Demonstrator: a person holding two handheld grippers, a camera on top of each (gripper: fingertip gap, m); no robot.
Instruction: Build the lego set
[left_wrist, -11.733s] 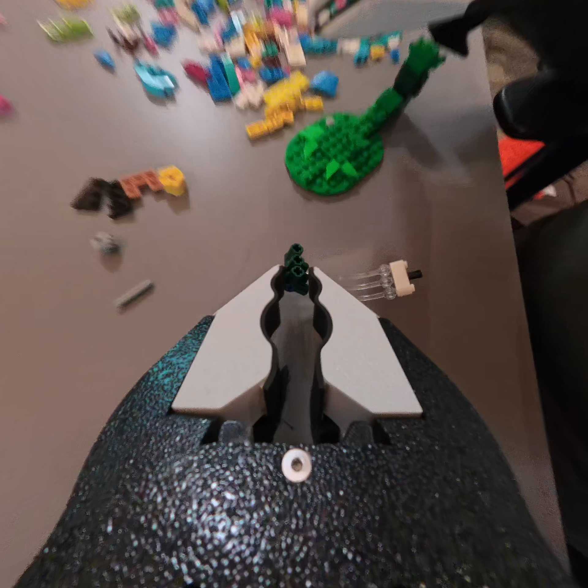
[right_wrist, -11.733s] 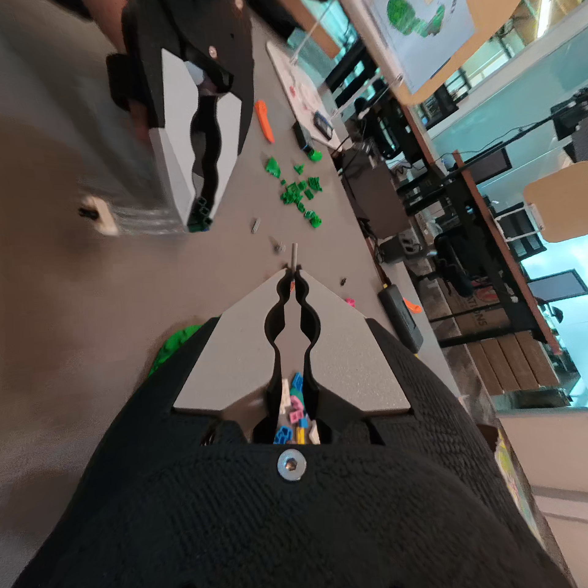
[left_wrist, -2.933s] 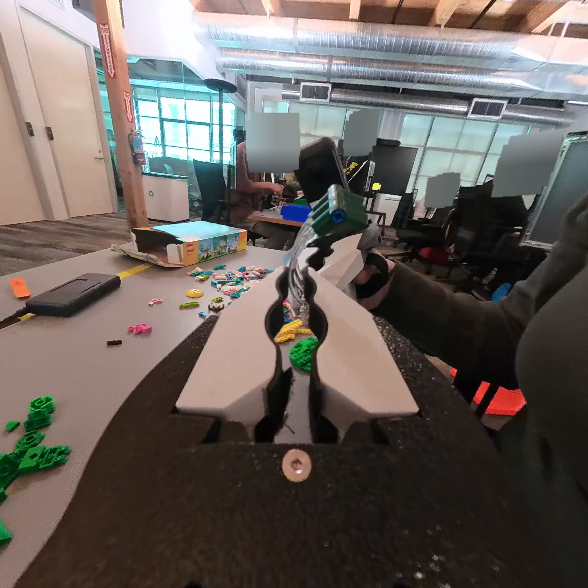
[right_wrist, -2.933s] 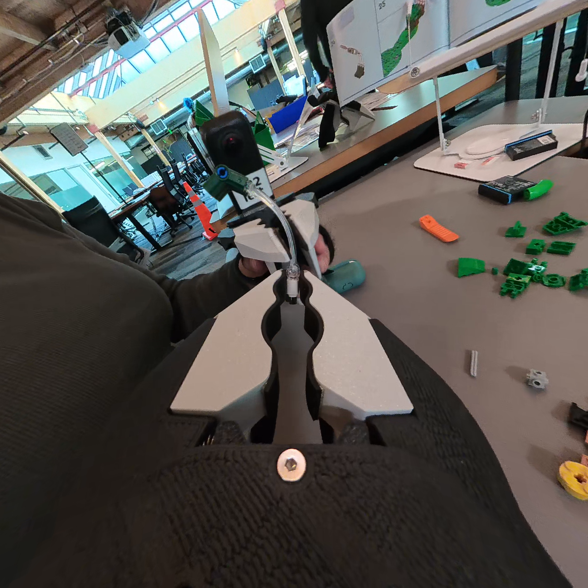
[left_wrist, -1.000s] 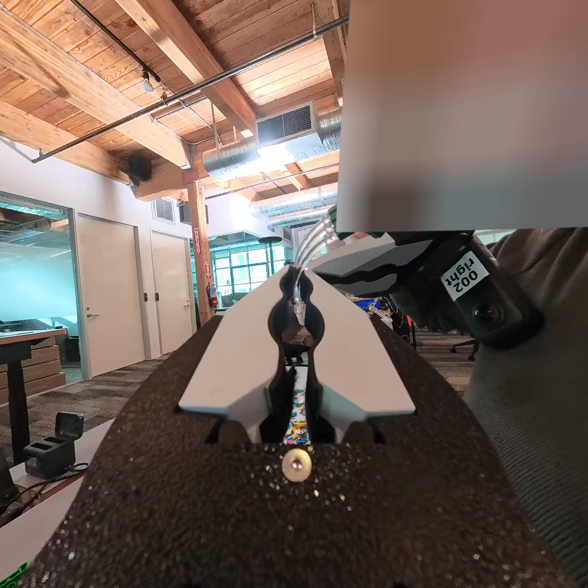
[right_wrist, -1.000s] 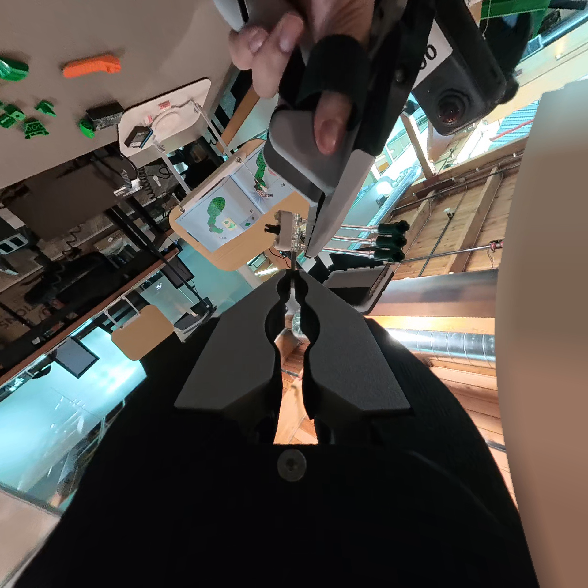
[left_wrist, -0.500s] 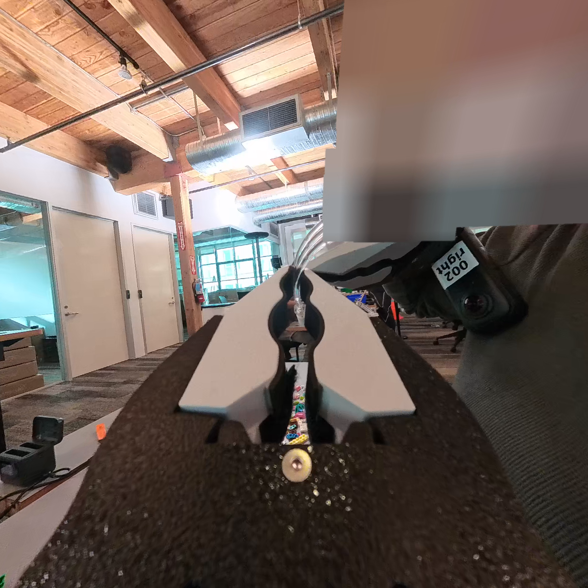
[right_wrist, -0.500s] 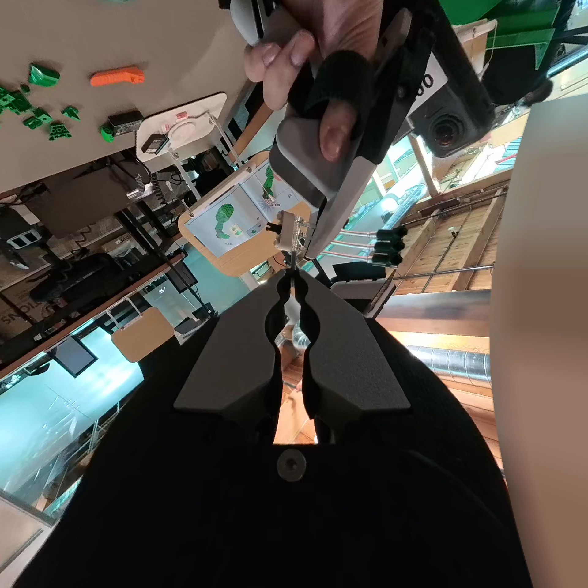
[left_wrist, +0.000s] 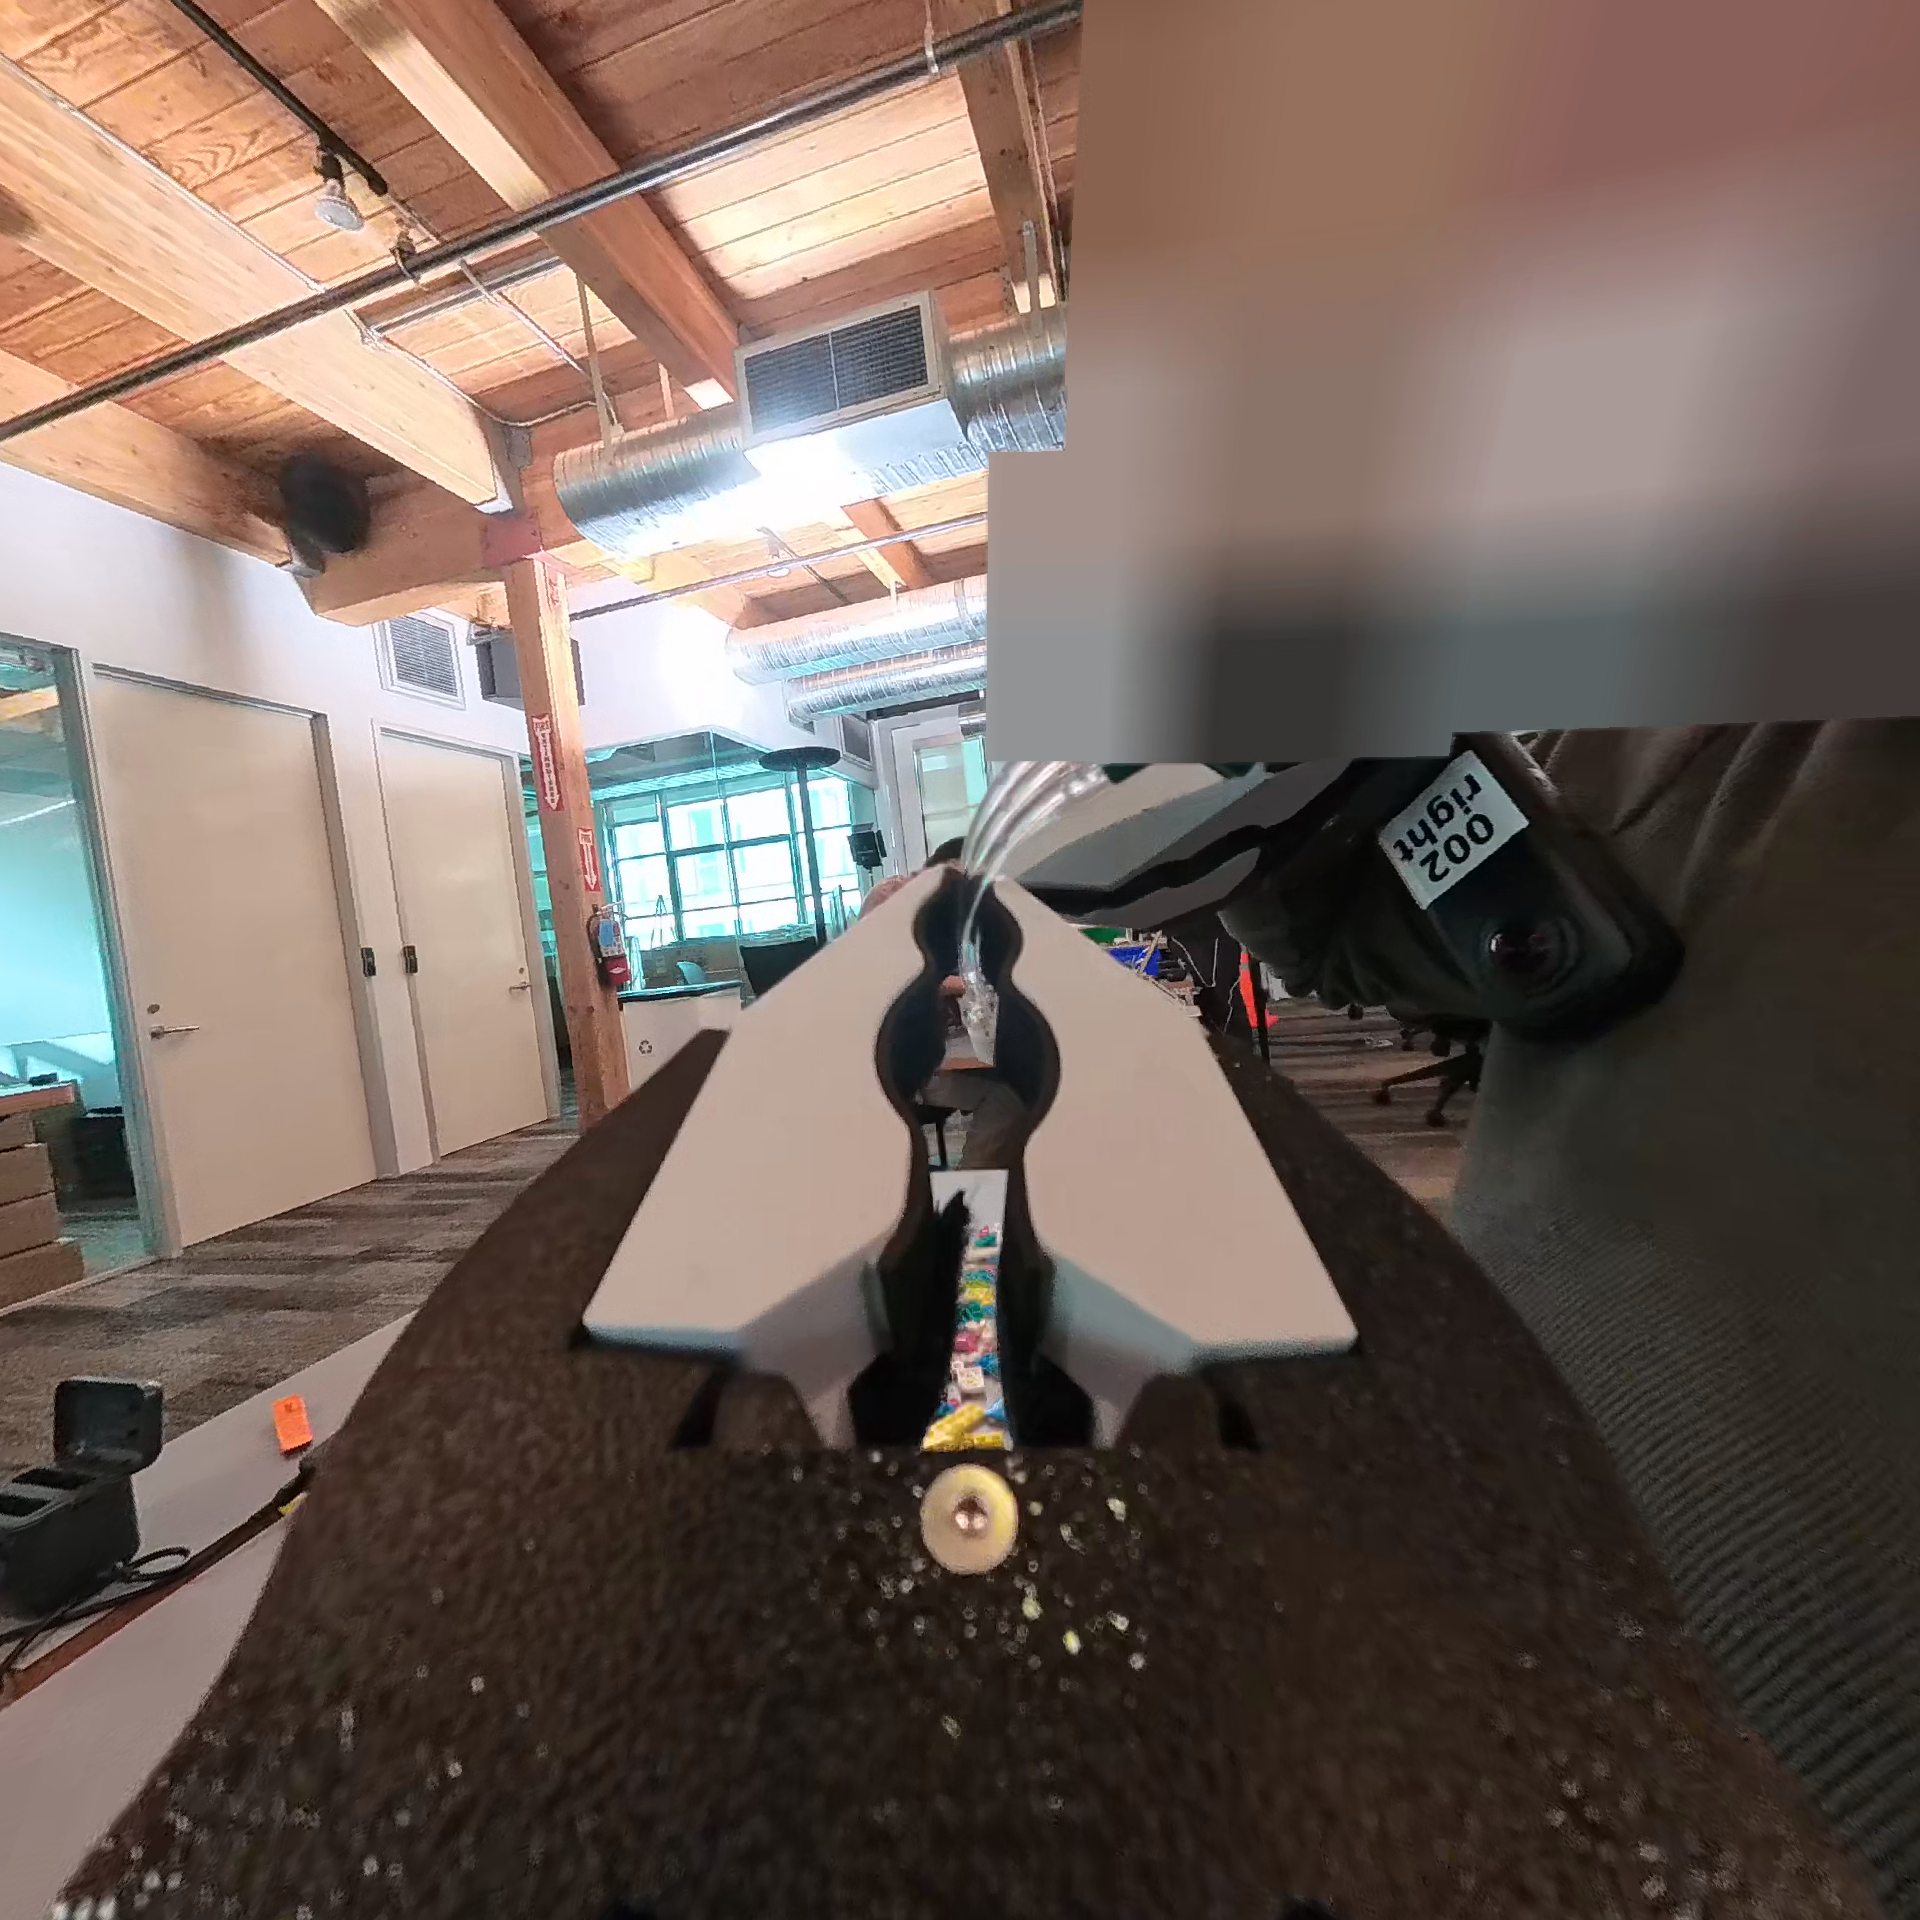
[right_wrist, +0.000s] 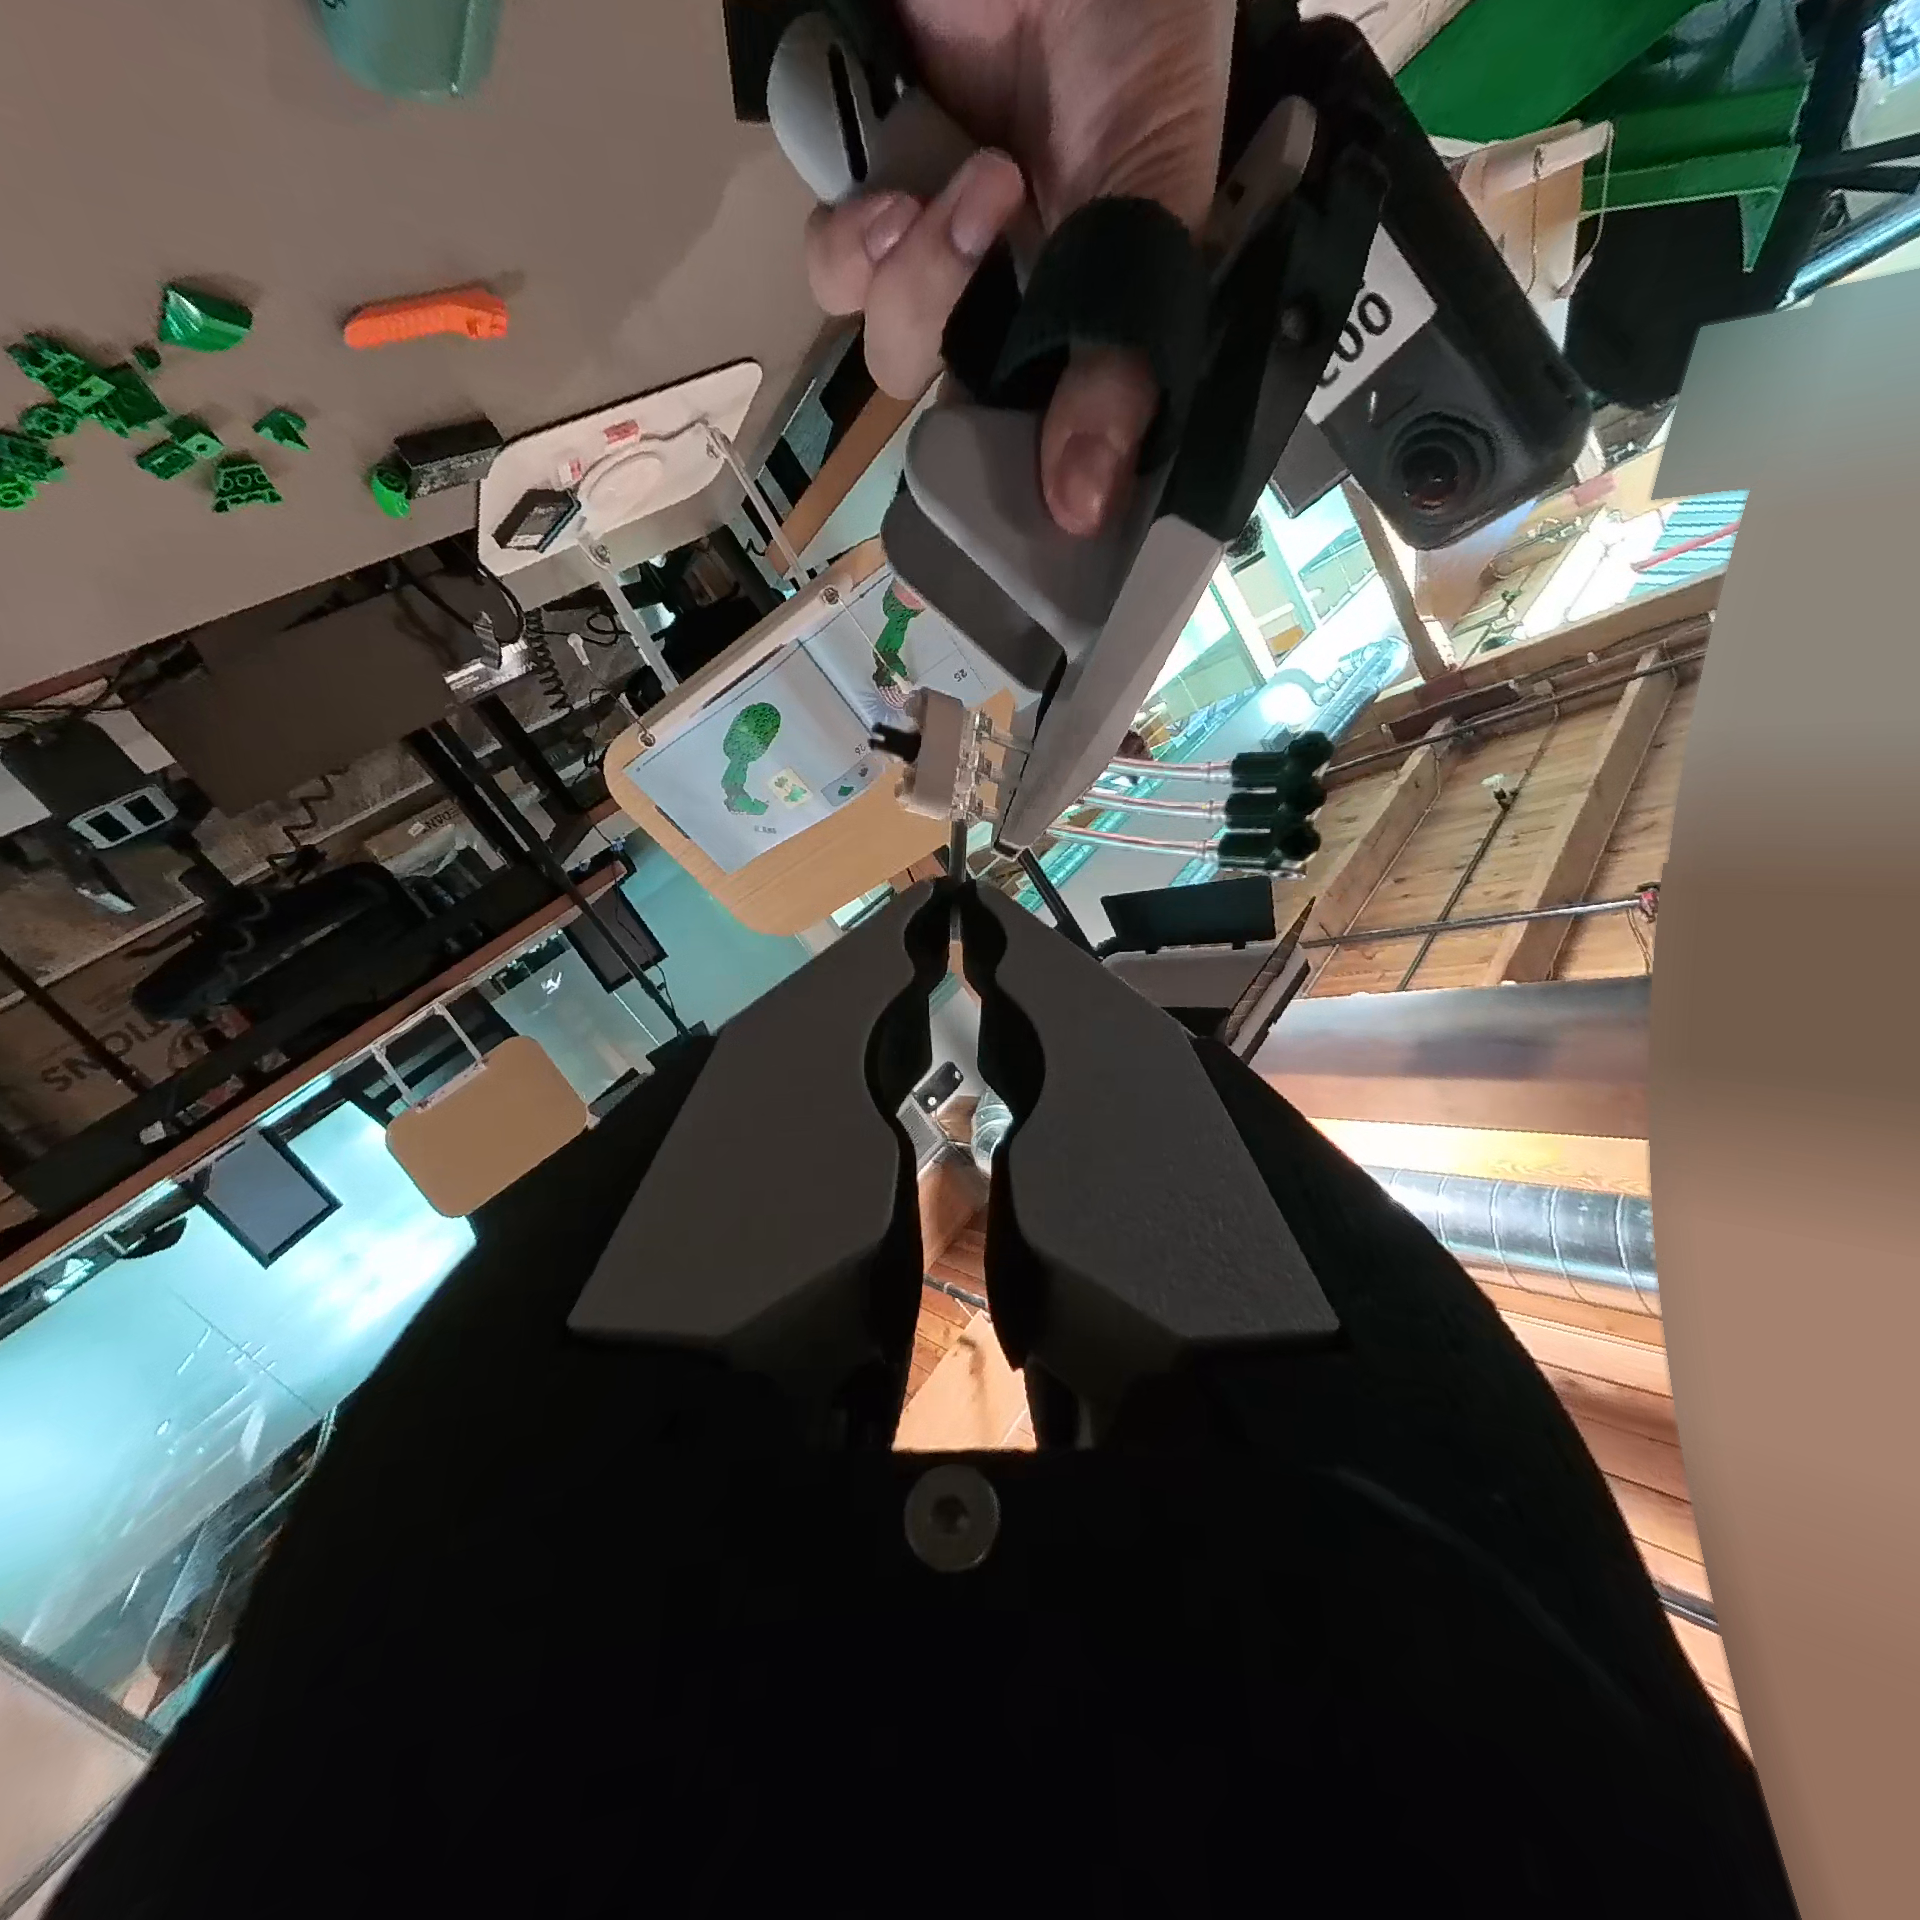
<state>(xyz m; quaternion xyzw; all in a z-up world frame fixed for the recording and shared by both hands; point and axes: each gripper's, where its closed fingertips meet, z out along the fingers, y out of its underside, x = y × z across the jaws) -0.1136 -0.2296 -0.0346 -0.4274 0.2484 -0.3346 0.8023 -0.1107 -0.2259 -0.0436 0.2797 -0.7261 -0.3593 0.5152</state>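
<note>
Currently both grippers are raised off the table, cameras tilted toward the wood-beam ceiling (left_wrist: 436, 187). Left gripper (left_wrist: 971, 888): jaws pressed together, pinching the clear tubes (left_wrist: 1003, 821) of the lego sub-assembly. In the right wrist view these tubes (right_wrist: 1153, 795) run from a tan block (right_wrist: 935, 764) with a black pin to three dark green end connectors (right_wrist: 1273, 805), held in the air between the two tools. Right gripper (right_wrist: 954, 902): jaws closed on a thin grey axle (right_wrist: 953, 857) whose far end touches the tan block. A hand (right_wrist: 1029, 197) grips the left tool. Loose green bricks (right_wrist: 135, 416), an orange brick separator (right_wrist: 426, 317) and the open instruction booklet (right_wrist: 790, 748) lie beyond, on the tables.
</note>
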